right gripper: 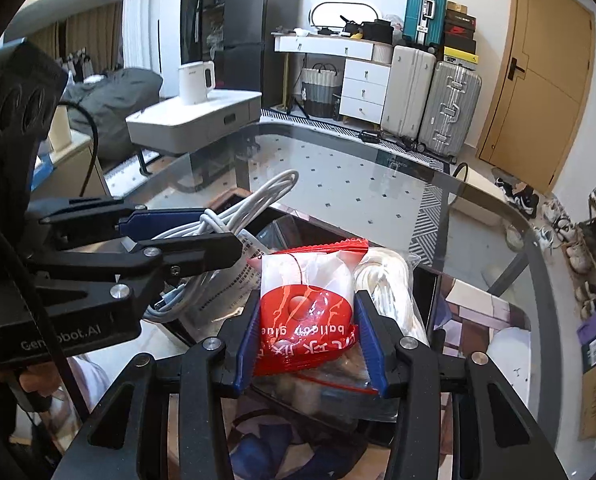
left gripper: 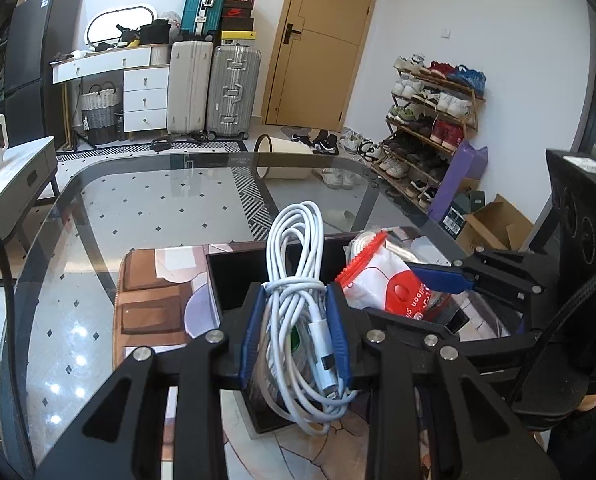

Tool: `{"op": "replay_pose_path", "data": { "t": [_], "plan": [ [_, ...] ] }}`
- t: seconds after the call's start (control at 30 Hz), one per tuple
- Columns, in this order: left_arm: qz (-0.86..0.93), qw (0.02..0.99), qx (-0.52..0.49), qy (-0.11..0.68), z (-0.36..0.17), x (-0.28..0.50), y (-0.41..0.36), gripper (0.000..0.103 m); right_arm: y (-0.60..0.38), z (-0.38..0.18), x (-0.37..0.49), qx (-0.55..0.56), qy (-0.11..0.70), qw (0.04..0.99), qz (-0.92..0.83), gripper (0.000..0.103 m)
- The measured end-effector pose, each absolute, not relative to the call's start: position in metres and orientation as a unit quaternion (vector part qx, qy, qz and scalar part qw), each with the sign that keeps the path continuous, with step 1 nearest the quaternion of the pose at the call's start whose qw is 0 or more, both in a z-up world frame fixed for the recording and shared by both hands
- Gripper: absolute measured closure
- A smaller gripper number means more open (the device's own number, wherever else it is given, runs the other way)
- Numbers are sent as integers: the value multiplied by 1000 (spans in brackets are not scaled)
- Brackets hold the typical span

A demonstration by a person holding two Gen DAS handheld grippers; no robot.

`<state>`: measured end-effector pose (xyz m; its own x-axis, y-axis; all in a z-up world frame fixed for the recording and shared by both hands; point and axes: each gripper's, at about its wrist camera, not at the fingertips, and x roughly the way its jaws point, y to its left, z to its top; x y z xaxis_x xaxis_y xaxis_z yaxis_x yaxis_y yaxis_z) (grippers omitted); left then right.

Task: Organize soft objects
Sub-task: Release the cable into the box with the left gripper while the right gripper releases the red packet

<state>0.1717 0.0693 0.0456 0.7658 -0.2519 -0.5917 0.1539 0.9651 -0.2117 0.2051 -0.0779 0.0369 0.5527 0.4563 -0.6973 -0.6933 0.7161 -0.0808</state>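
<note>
The left gripper [left gripper: 295, 332] is closed on the coiled white cable [left gripper: 298, 280], lower centre of frame, over the black box [left gripper: 233, 276] on the glass desk [left gripper: 137, 208]. The right gripper [right gripper: 308, 338] clamps the red-and-white packet [right gripper: 306, 300] above the same box. Judged step: depositing; next, lower each item inside, then release.

Bright, even daylight fills both views. The glass tabletop [left gripper: 145, 200] throws back pale glare and reflections, and small white highlights dot the glossy floor [left gripper: 63, 376] beneath it. Fisheye bending curves the door [right gripper: 538, 80] and walls, dark vignette rings every corner, and focus holds sharp throughout, edges slightly soft.
</note>
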Motion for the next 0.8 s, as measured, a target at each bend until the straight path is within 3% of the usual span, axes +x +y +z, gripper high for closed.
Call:
{"op": "replay_pose_path", "data": {
  "t": [0.23,0.33,0.37,0.4,0.43,0.53,0.57,0.63,0.7,0.8],
  "plan": [
    [-115,934,-65,333,41,179,63,73,-70,31,209,-208,334,859,329,54],
    [-116,932,-66,336,44,179,60,70,-73,34,207,-208,325,860,333,35],
    [-118,932,-68,337,45,178,61,66,-76,37,204,-208,313,864,335,22],
    [-118,932,-68,336,47,176,62,62,-79,39,201,-208,305,867,334,19],
    [-116,934,-68,331,49,173,63,48,-82,43,197,-206,297,870,335,19],
    [-112,939,-73,317,57,162,67,38,-93,49,192,-203,289,876,327,17],
    [-107,939,-73,318,59,159,68,22,-97,51,190,-200,286,880,322,16],
    [-93,942,-72,313,61,153,71,4,-106,52,189,-190,285,884,317,13],
    [-87,947,-71,301,62,144,73,3,-113,53,186,-172,283,889,316,5],
    [-71,949,-67,299,60,135,75,0,-125,51,185,-142,285,895,312,1]
  ]
}}
